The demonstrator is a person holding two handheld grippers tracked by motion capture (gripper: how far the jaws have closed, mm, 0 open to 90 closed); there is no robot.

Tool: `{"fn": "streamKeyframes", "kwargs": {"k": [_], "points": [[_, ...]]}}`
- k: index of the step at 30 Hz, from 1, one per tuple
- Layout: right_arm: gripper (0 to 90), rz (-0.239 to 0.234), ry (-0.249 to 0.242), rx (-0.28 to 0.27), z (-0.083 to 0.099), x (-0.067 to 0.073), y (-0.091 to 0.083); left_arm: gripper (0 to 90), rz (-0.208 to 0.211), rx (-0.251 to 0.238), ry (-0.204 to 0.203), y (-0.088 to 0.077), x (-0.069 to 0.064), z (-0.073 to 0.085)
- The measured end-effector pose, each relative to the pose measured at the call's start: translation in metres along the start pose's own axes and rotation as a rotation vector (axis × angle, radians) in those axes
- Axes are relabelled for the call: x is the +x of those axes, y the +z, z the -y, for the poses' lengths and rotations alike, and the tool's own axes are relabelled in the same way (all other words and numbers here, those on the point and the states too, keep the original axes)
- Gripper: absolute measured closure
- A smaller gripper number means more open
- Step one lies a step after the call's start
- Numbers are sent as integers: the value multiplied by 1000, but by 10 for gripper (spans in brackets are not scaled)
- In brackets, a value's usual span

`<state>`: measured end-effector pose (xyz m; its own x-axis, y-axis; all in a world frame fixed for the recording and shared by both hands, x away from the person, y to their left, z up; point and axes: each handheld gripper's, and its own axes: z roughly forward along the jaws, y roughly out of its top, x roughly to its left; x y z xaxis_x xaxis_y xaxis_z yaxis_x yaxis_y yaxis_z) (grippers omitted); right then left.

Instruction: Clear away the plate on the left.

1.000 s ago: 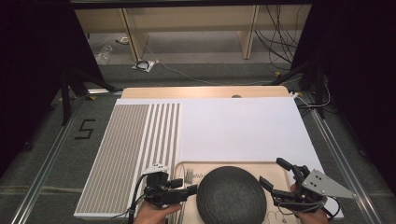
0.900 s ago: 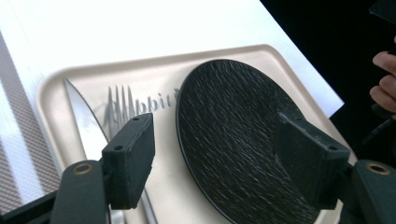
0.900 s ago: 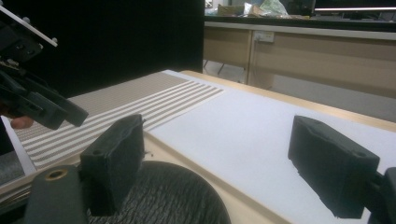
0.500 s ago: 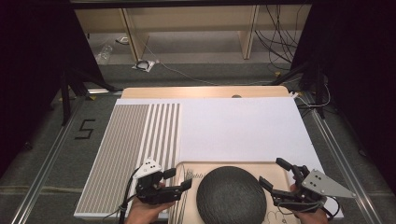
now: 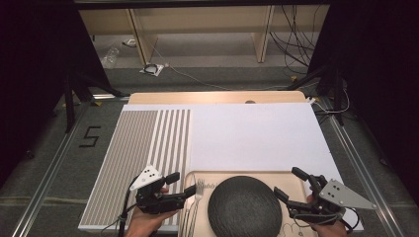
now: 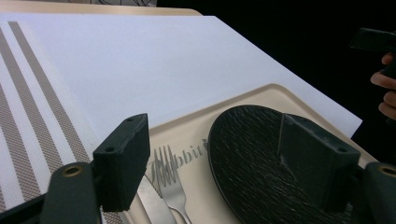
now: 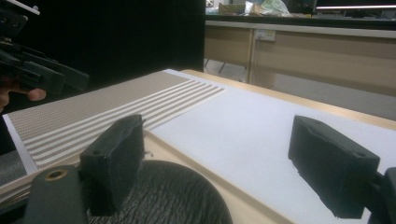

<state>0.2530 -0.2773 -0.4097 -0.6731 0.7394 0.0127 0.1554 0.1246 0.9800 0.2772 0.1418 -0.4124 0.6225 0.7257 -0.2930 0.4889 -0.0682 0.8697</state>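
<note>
A round black textured plate point(image 5: 244, 206) lies flat on the beige tray point(image 5: 291, 178), beside the fork point(image 5: 198, 190).

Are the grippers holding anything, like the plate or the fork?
No. Both the left gripper and right gripper are open and empty, hovering beside the plate. The fork lies untouched on the tray.

Table: wooden table point(image 5: 217, 97)
On it: white striped mat point(image 5: 257, 133)
On mat: beige tray point(image 5: 291, 180)

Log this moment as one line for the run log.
left gripper: open, just widened, empty | right gripper: open, empty | black plate, fork on tray
</note>
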Motion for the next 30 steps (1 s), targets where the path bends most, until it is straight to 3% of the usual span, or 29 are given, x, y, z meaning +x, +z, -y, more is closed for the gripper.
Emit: {"fn": "streamKeyframes", "kwargs": {"k": [20,30], "points": [[193,0,1,-1,0,1,0,225,0,-73,55,-10,10,3],[193,1,1,-1,0,0,0,209,-4,-102,59,-12,14,7]]}}
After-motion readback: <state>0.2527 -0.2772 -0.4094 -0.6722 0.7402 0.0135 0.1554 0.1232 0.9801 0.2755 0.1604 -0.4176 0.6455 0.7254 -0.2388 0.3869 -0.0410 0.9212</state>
